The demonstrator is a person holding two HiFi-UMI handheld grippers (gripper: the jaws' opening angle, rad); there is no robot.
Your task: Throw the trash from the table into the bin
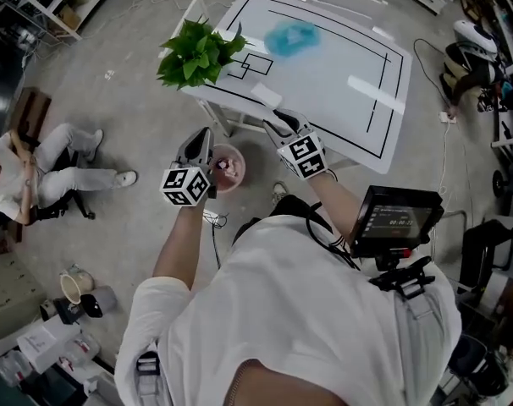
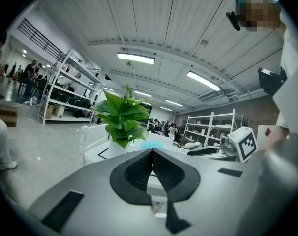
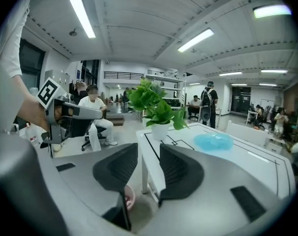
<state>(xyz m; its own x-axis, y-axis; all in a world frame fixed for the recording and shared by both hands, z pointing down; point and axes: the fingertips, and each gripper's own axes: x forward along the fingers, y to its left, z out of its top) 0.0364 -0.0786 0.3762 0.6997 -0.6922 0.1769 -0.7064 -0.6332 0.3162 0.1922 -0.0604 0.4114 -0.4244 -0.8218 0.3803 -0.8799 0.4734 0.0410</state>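
A crumpled blue bag [image 1: 292,36] lies on the white table [image 1: 341,74]; it also shows as the blue bag [image 3: 214,141] and blue bag [image 2: 151,143]. A pink bin [image 1: 229,167] with scraps inside stands on the floor by the table's near corner, seen again as the bin [image 3: 130,195]. My left gripper [image 1: 204,135] hovers over the bin's left edge, shut and empty, its jaws meeting at the left gripper [image 2: 152,151]. My right gripper [image 1: 278,122] is at the table's near edge, open with nothing between the jaws, as the right gripper [image 3: 149,154] shows.
A potted green plant [image 1: 199,53] stands on the table's left corner. White strips [image 1: 377,94] lie on the tabletop. A person sits on a chair [image 1: 36,176] at the left. Shelving [image 2: 65,90] lines the room, and cables cross the floor at the right.
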